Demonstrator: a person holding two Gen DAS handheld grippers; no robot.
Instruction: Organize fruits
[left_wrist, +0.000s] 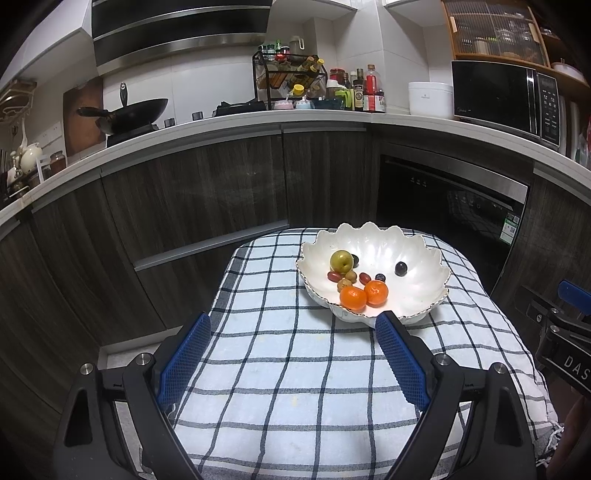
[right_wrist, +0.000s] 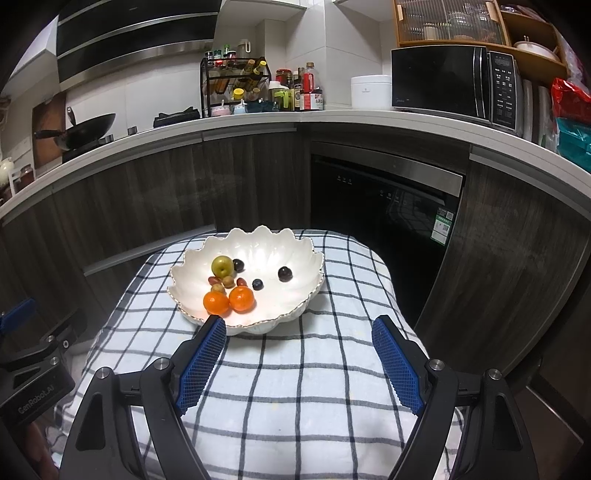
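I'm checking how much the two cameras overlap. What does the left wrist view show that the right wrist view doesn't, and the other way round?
Only the left wrist view: a white jug at the counter's far left, and the right hand-held gripper at its right edge.
Only the right wrist view: a red bag beside the microwave, and the left hand-held gripper at its left edge.
Both: the white bowl of fruit, two oranges, checked cloth, wok.

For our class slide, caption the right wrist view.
Open right gripper hovers before a scalloped white bowl of fruit on a checked cloth.
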